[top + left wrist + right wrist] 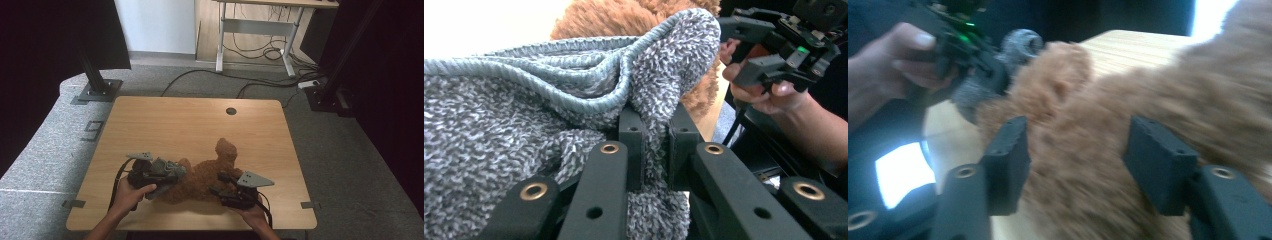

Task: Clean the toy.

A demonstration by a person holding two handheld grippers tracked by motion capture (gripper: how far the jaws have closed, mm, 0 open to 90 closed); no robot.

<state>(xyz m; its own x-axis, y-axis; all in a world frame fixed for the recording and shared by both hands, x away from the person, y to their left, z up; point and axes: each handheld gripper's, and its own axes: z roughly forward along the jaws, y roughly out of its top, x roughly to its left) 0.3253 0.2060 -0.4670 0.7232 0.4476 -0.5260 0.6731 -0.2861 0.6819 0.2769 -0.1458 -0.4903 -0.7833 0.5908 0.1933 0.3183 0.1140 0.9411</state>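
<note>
A brown plush teddy bear (210,172) lies on the wooden table (175,120) near its front edge. A grey knitted garment (169,171) lies against the bear's left end. My left gripper (161,176) is shut on a fold of this grey knit (524,140), which bulges up between its jaws (651,135), with the bear's fur (624,17) just behind. My right gripper (221,183) stands open at the bear's right side. In the right gripper view its jaws (1075,150) straddle the bear's fur (1088,115) without pressing on it, and the grey knit (1020,42) shows farther off.
The table has a round cable hole (231,111) at the back. A black stand base (100,90) sits on the carpet at the back left. Cables and a white-legged desk (260,30) lie behind, and dark curtains hang on both sides.
</note>
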